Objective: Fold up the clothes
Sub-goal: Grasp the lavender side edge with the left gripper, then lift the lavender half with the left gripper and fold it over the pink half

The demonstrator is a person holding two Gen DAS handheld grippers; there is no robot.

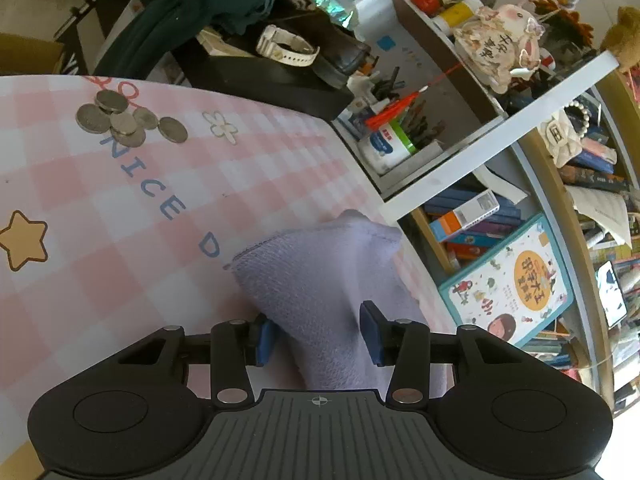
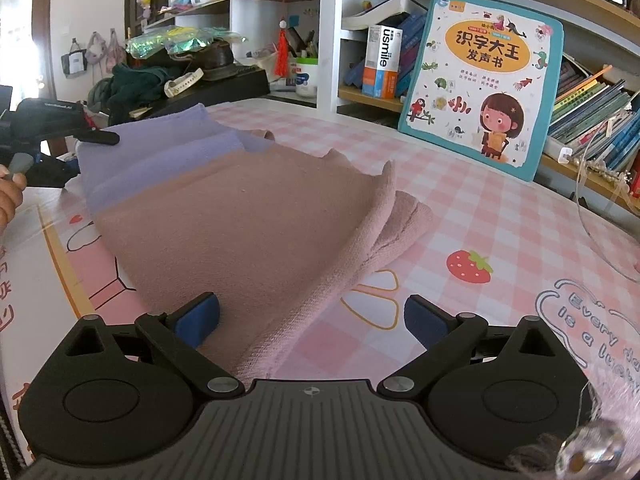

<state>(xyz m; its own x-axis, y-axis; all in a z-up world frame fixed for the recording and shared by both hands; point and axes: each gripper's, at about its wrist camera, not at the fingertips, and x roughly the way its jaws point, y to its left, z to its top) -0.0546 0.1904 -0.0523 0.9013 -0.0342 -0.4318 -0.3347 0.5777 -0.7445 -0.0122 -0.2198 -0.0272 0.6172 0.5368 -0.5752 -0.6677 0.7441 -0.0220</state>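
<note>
The left gripper (image 1: pixel 318 334) stands partly open, the lilac cloth (image 1: pixel 320 280) between its pads but not pinched. The right gripper (image 2: pixel 312 318) gapes wide over the pink cloth (image 2: pixel 248 220), which lies folded on the checked table (image 2: pixel 500 216).

A person's hand (image 2: pixel 10 196) is cut off at the frame's left edge.

Bright, even daylight; sharp centres, strong fisheye bending at the edges, soft shadows, no glare.
</note>
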